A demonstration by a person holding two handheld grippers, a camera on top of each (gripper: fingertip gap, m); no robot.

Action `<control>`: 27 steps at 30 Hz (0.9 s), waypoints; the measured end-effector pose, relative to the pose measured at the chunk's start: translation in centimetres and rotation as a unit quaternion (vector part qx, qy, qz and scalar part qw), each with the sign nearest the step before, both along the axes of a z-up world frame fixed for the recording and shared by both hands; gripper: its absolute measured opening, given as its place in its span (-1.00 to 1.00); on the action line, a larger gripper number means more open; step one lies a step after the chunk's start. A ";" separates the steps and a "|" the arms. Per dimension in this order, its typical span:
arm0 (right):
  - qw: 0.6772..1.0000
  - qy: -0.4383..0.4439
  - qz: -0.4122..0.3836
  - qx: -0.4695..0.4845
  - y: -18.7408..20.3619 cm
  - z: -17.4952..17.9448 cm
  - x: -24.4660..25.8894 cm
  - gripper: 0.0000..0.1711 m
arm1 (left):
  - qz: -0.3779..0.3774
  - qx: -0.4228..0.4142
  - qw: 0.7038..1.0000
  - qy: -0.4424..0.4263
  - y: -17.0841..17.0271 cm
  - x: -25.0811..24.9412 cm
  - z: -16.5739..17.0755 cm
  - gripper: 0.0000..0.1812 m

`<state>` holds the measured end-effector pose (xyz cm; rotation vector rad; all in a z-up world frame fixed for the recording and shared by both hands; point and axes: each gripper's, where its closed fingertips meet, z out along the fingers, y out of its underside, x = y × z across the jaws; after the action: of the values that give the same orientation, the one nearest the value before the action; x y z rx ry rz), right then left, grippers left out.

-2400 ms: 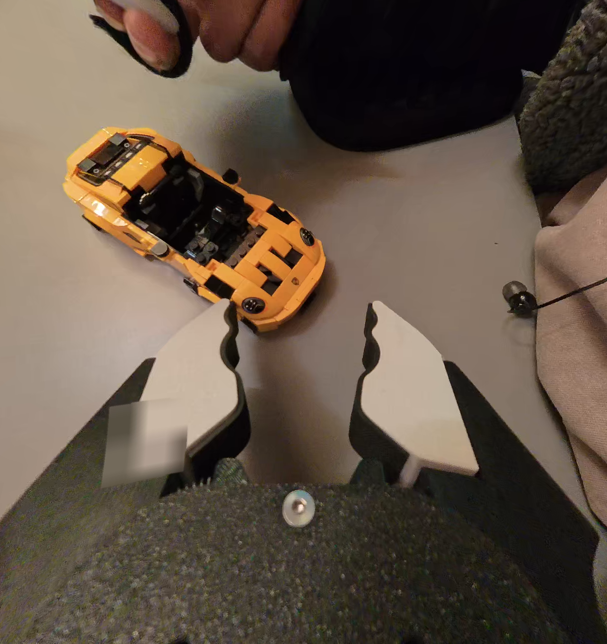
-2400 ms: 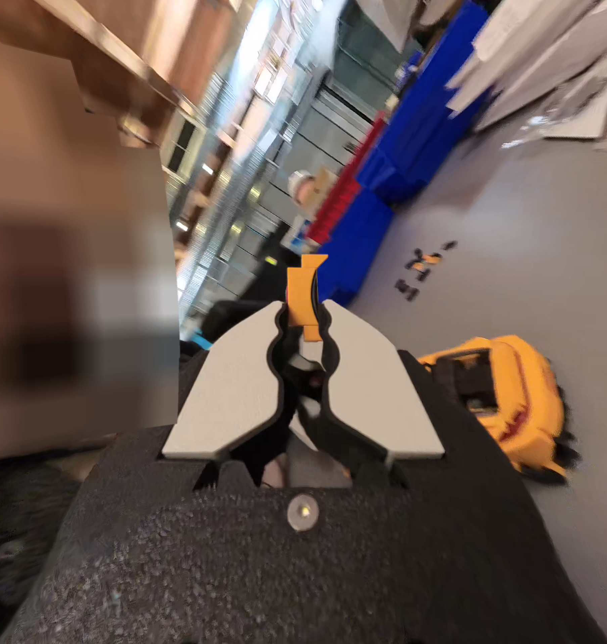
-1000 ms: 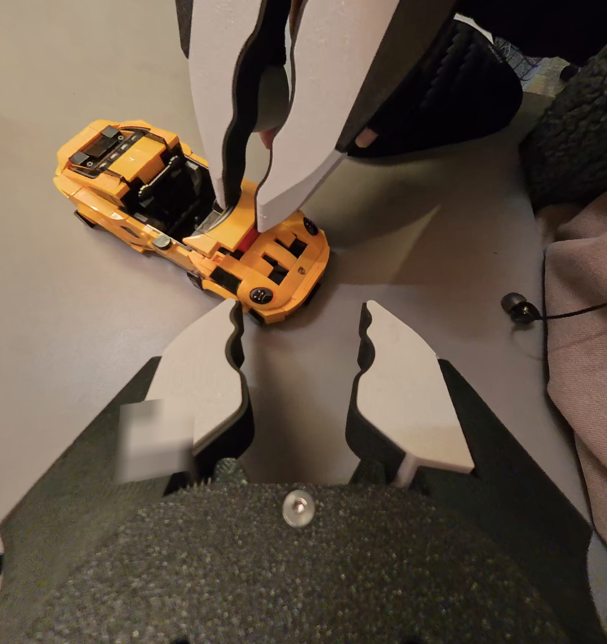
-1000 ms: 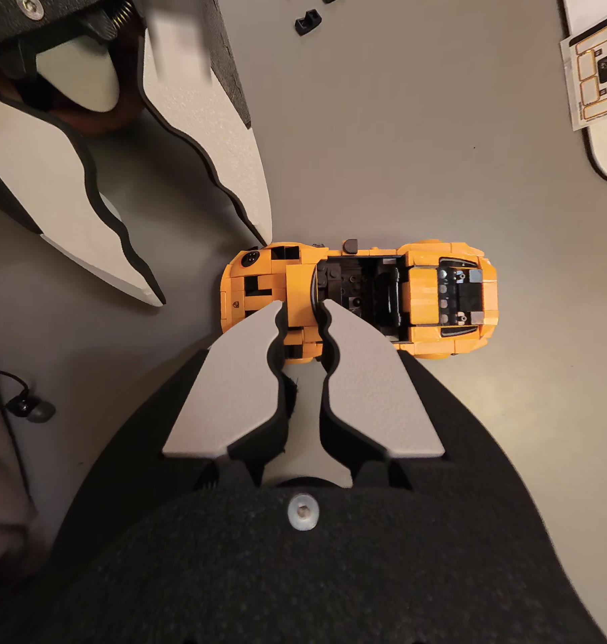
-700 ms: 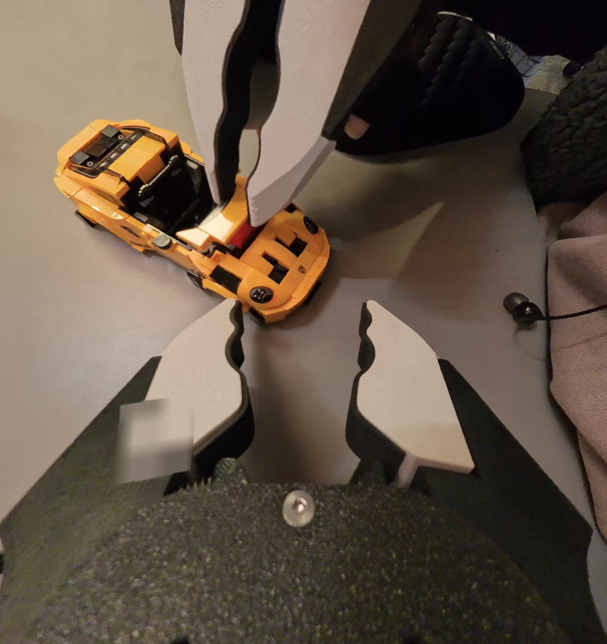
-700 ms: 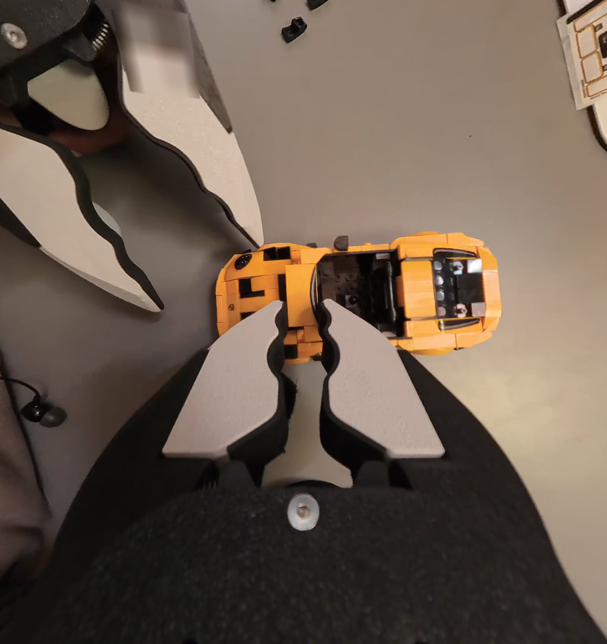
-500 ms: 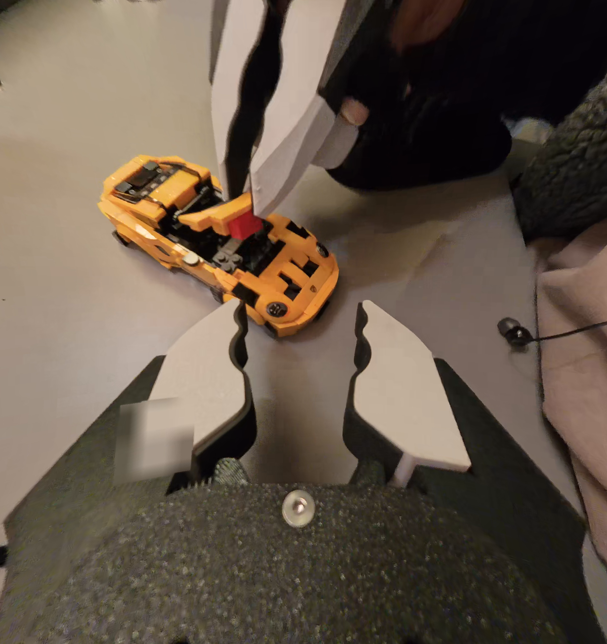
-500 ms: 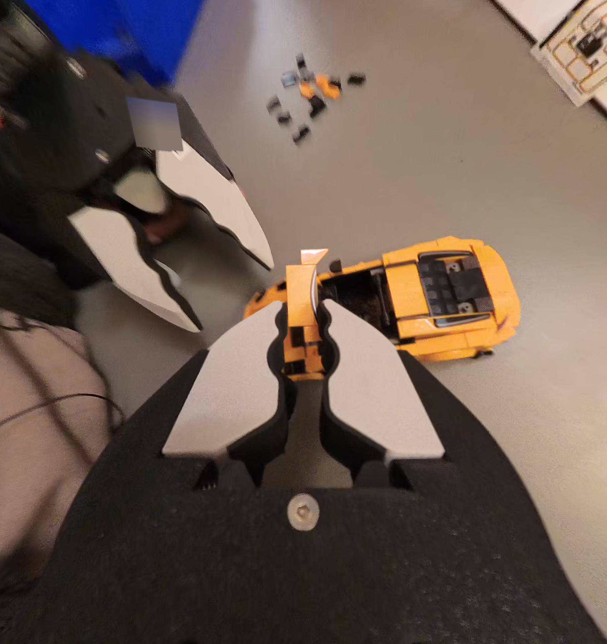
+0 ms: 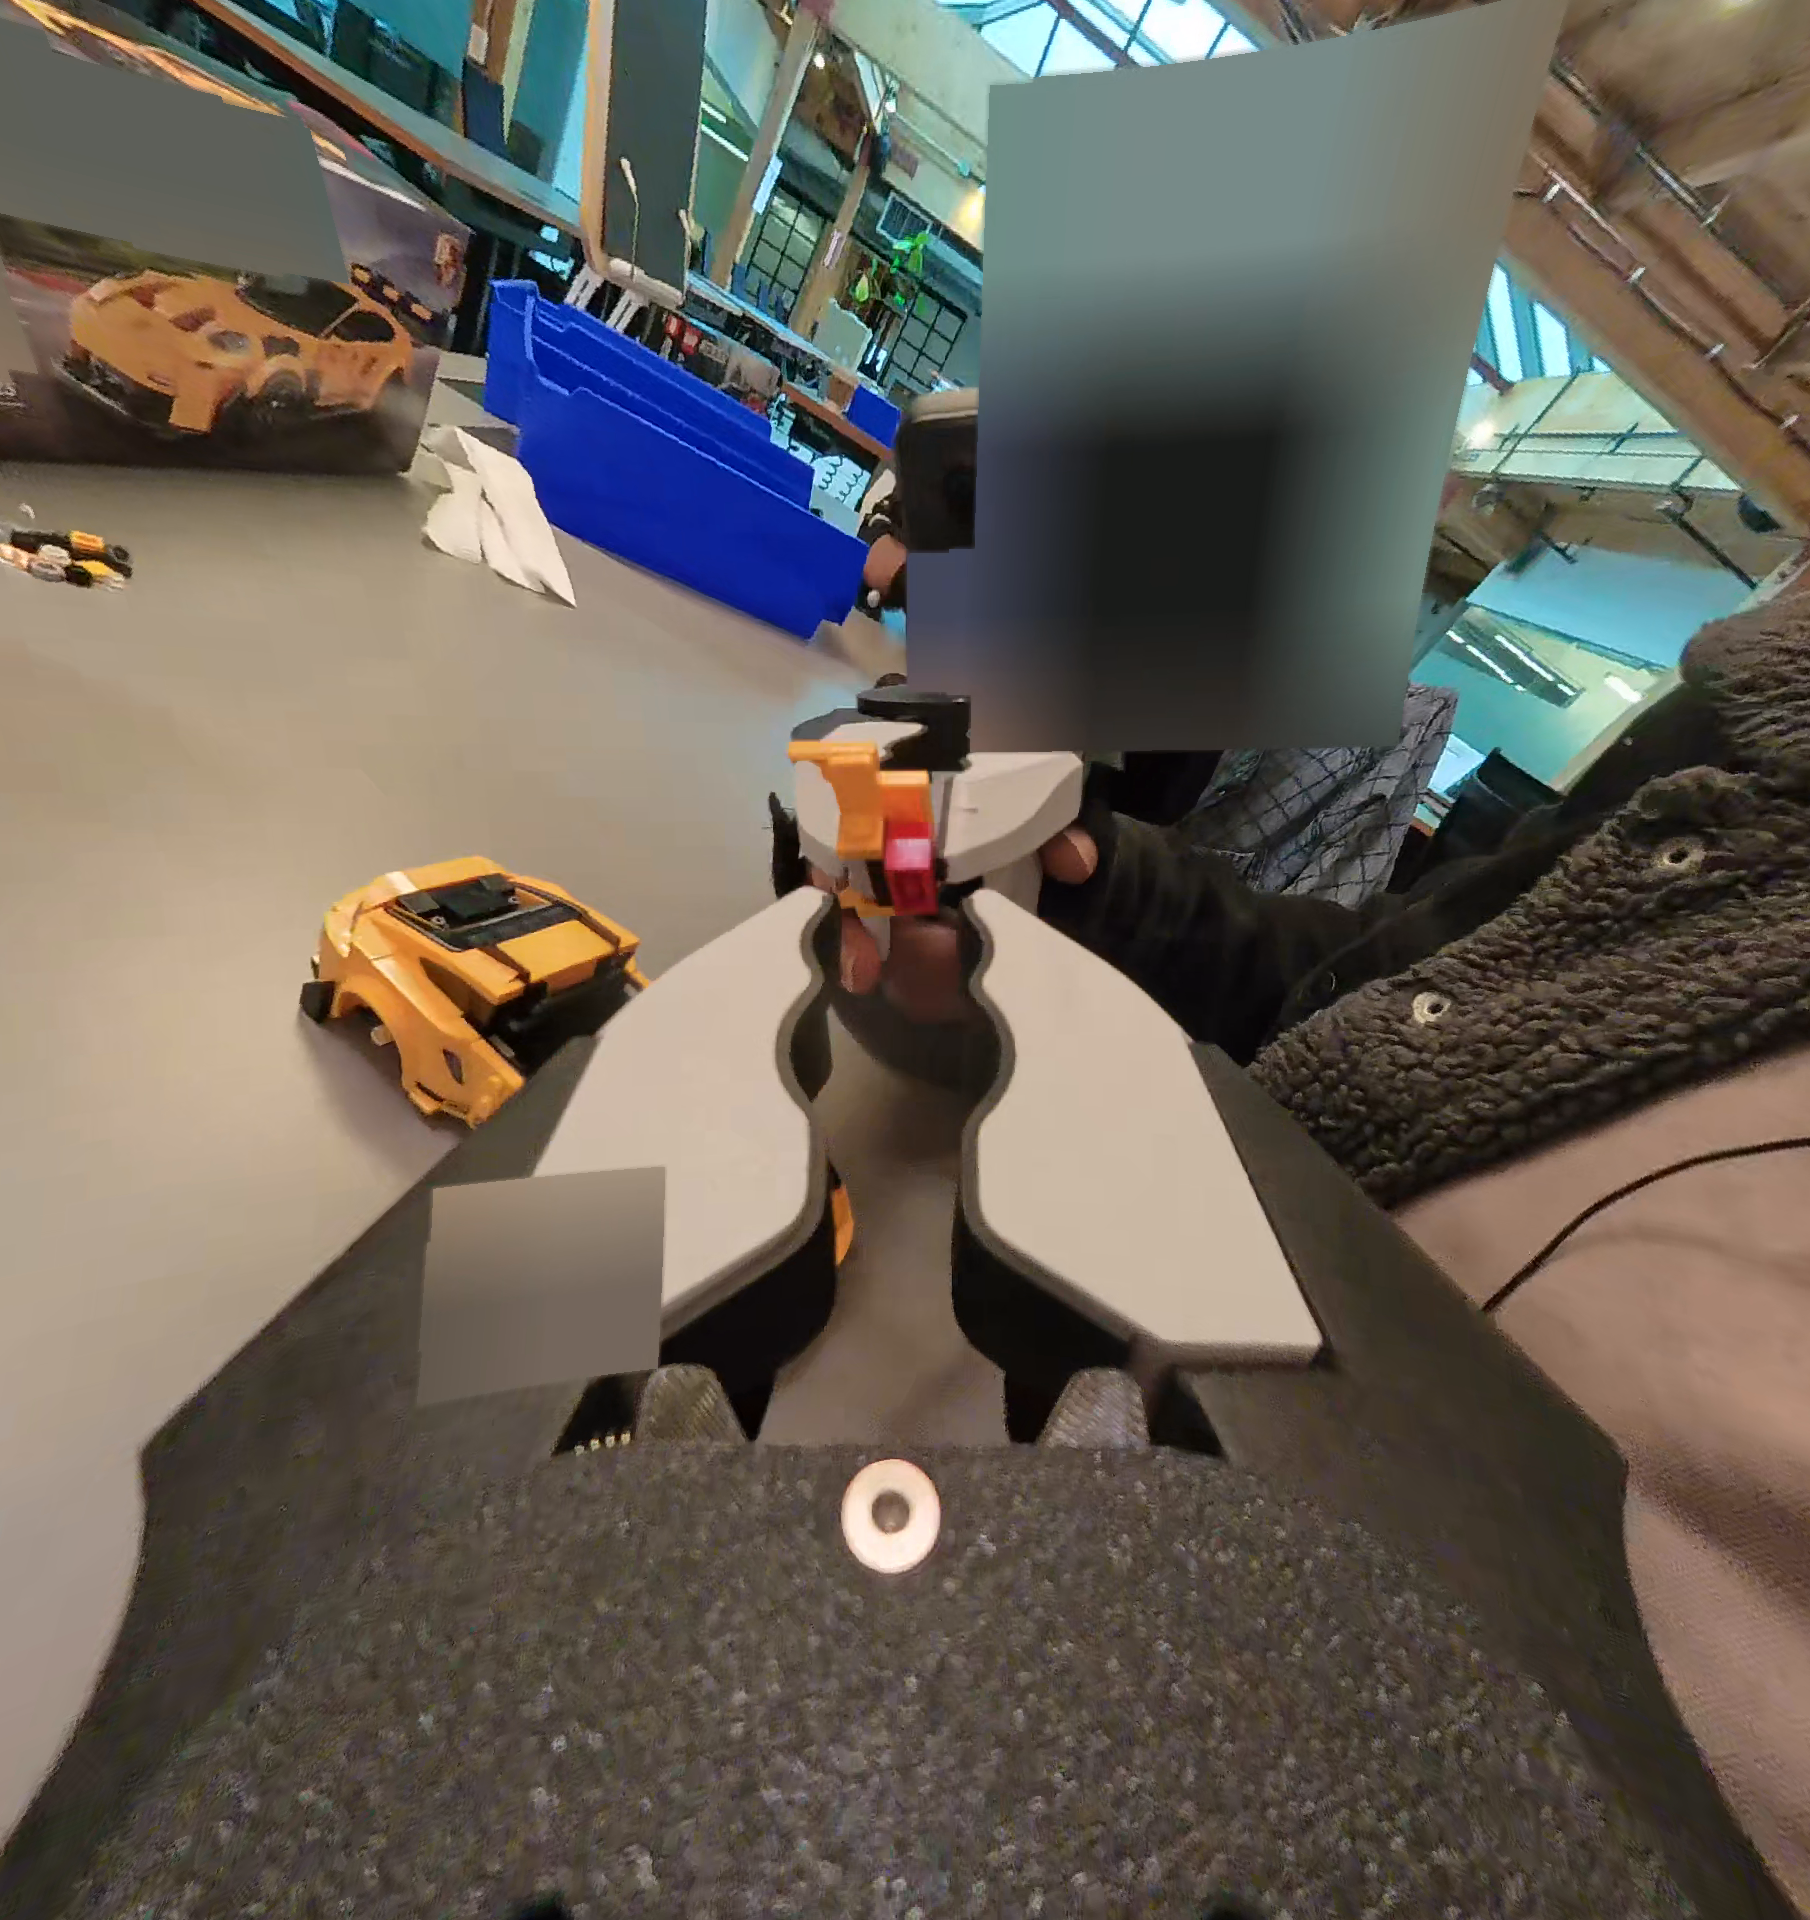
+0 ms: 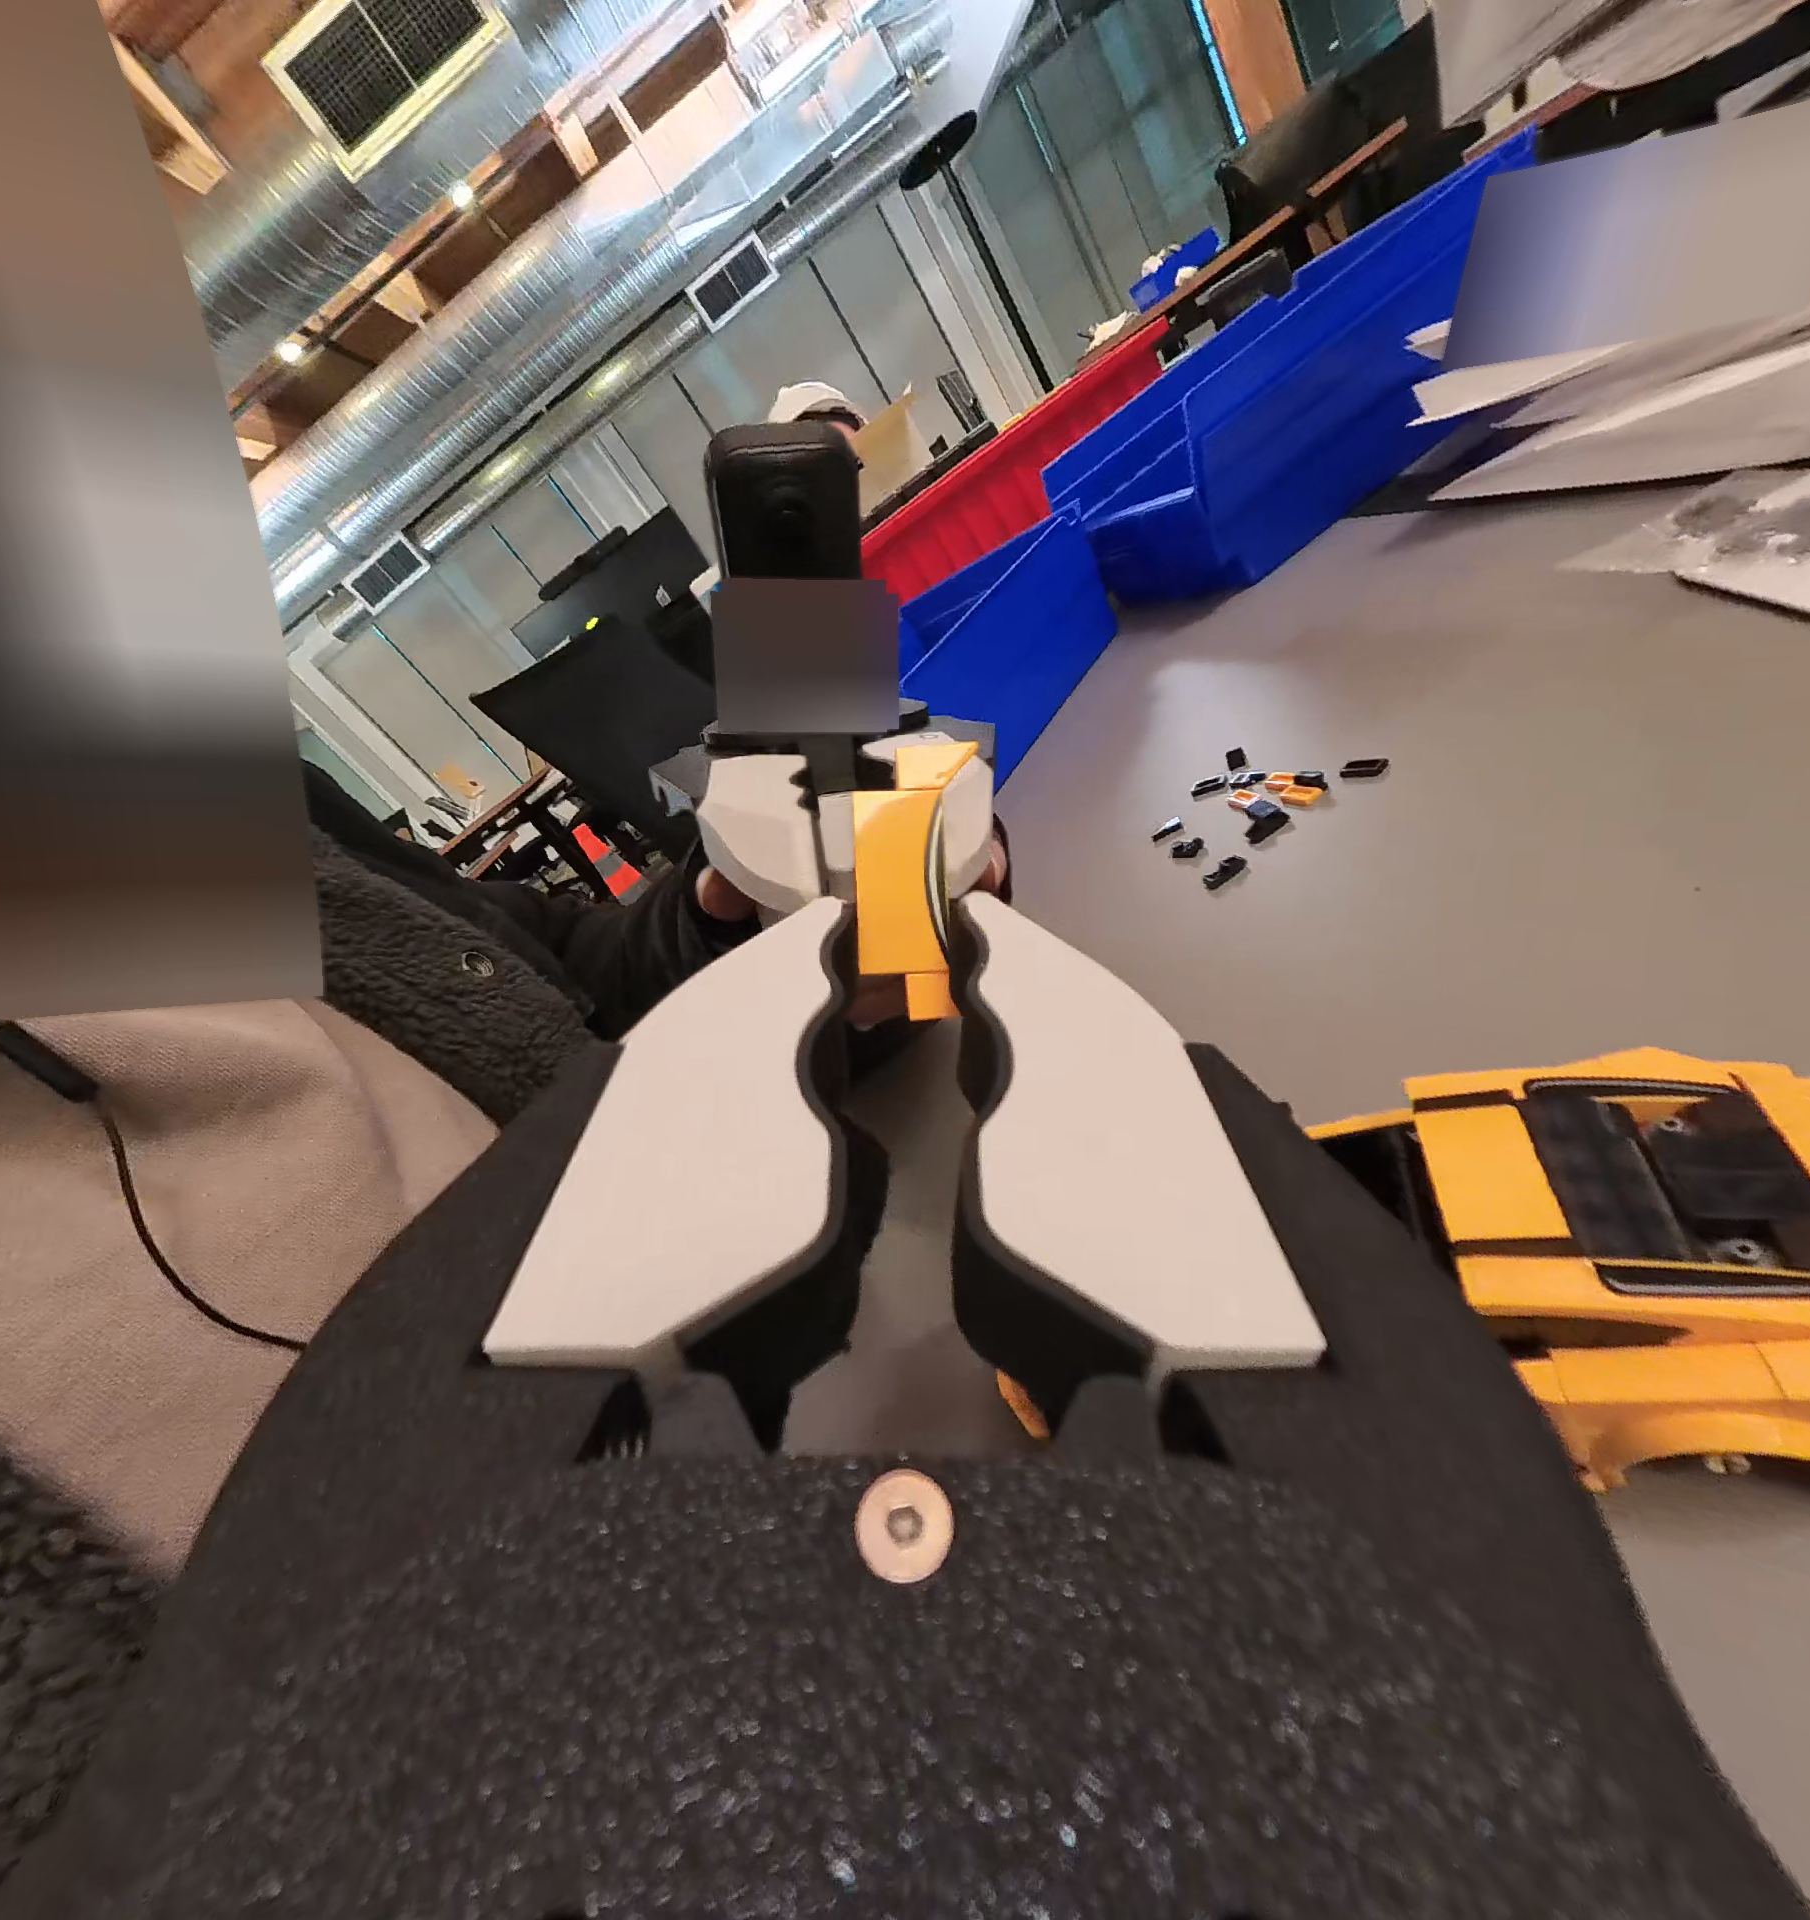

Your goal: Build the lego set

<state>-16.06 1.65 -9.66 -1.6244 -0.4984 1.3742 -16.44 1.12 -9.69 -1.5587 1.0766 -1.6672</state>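
An orange curved Lego piece with a red brick on it [image 9: 880, 831] is held up in the air between both grippers, which face each other tip to tip. My right gripper [image 10: 901, 925] is shut on its orange end [image 10: 893, 894]. My left gripper [image 9: 896, 909] has closed onto its red end. The orange Lego car [image 9: 465, 977] stands on the grey table [image 9: 257, 779] to the left of and below the left gripper. In the right wrist view the car [image 10: 1607, 1247] is at the lower right.
Several loose small pieces [image 9: 65, 556] [image 10: 1265, 800] lie farther back on the table. The set's box [image 9: 205, 343], blue bins [image 9: 662, 457] and white papers [image 9: 496, 509] stand at the back. A person's fleece sleeve [image 9: 1503, 935] is at the right. The tips of both grippers are at nearly the same place.
The right gripper lifted the orange piece off the car and up into the air. The left gripper rose from the table, came to the piece and closed from wide open.
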 end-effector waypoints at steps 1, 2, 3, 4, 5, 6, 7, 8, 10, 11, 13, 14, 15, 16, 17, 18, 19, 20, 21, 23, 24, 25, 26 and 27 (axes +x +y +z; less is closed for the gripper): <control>1.000 -0.004 -0.002 0.005 0.0 0.0 -0.1 -0.81 | 0.000 0.002 1.000 0.003 -0.1 0.1 -0.1 -0.78; 1.000 -0.008 -0.004 0.010 0.0 0.0 -0.2 -0.81 | -0.001 0.004 1.000 0.004 -0.3 0.3 -0.1 -0.80; 1.000 -0.011 -0.004 0.015 -0.1 0.0 -0.3 -0.81 | -0.001 0.005 1.000 0.006 -0.4 0.4 -0.1 -0.81; 1.000 -0.014 -0.009 0.019 -0.1 0.0 -0.3 -0.81 | 0.006 0.006 1.000 0.008 -0.3 0.4 -0.1 -0.83; 0.999 -0.017 -0.013 0.024 -0.1 0.0 -0.2 -0.81 | 0.010 0.005 1.000 0.010 -0.2 0.5 -0.2 -0.85; 0.999 -0.025 -0.019 0.030 0.0 0.0 -0.2 -0.81 | 0.013 0.001 1.000 0.012 -0.1 0.5 -0.2 -0.85; 0.998 -0.039 -0.030 0.040 0.1 -0.2 -0.2 -0.81 | 0.017 -0.004 1.000 0.017 0.0 0.6 -0.4 -0.85; 0.996 -0.060 -0.043 0.054 0.2 -0.4 -0.1 -0.81 | 0.020 -0.008 1.000 0.023 0.1 0.6 -0.6 -0.87; 0.989 -0.104 -0.068 0.084 0.5 -0.8 0.0 -0.81 | 0.024 -0.017 0.999 0.031 0.2 0.7 -0.9 -0.90; 0.985 -0.120 -0.075 0.097 0.5 -0.9 0.0 -0.81 | 0.023 -0.021 0.999 0.031 0.2 0.7 -1.0 -0.90; 0.981 -0.139 -0.083 0.109 0.5 -1.0 0.0 -0.81 | 0.022 -0.025 0.999 0.034 0.2 0.6 -1.2 -0.91; 0.980 -0.145 -0.083 0.111 0.5 -1.2 0.0 -0.81 | 0.020 -0.023 0.999 0.037 0.2 0.6 -1.3 -0.91; 0.979 -0.151 -0.082 0.113 0.4 -1.3 0.0 -0.81 | 0.018 -0.022 0.999 0.039 0.1 0.6 -1.5 -0.91; 0.978 -0.155 -0.079 0.114 0.3 -1.3 0.0 -0.81 | 0.013 -0.020 0.999 0.039 0.0 0.6 -1.5 -0.91; 0.978 -0.160 -0.075 0.112 0.2 -1.4 -0.1 -0.81 | 0.010 -0.019 0.999 0.038 -0.1 0.6 -1.6 -0.91; 0.978 -0.164 -0.071 0.110 0.2 -1.6 -0.1 -0.80 | 0.006 -0.018 0.999 0.038 -0.1 0.6 -1.6 -0.91; 0.978 -0.169 -0.067 0.108 0.1 -1.7 -0.2 -0.80 | 0.002 -0.016 0.999 0.038 -0.1 0.5 -1.7 -0.91; 0.977 -0.171 -0.063 0.108 0.0 -1.8 -0.3 -0.79 | -0.001 -0.015 0.999 0.038 -0.1 0.5 -1.8 -0.91; 0.977 -0.174 -0.060 0.108 0.0 -1.9 -0.3 -0.79 | -0.004 -0.013 0.999 0.040 -0.2 0.4 -1.9 -0.91; 0.978 -0.176 -0.048 0.106 -0.1 -2.1 -0.4 -0.78 | -0.011 -0.010 0.999 0.040 -0.3 0.4 -2.0 -0.91; 0.979 -0.175 -0.039 0.102 -0.2 -2.2 -0.4 -0.77 | -0.014 -0.009 0.999 0.039 -0.3 0.4 -2.0 -0.91; 0.980 -0.174 -0.029 0.097 -0.4 -2.3 -0.5 -0.75 | -0.017 -0.007 0.999 0.037 -0.4 0.4 -2.0 -0.91; 0.980 -0.175 -0.018 0.092 -0.5 -2.4 -0.5 -0.73 | -0.020 -0.004 0.999 0.035 -0.4 0.3 -2.0 -0.91; 0.980 -0.177 -0.010 0.089 -0.6 -2.6 -0.6 -0.72 | -0.024 -0.001 0.999 0.034 -0.5 0.3 -2.0 -0.91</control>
<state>-16.64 1.03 -12.23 -1.7238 -0.7879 0.9959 -16.16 0.59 -11.64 -1.6128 1.1571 -1.6576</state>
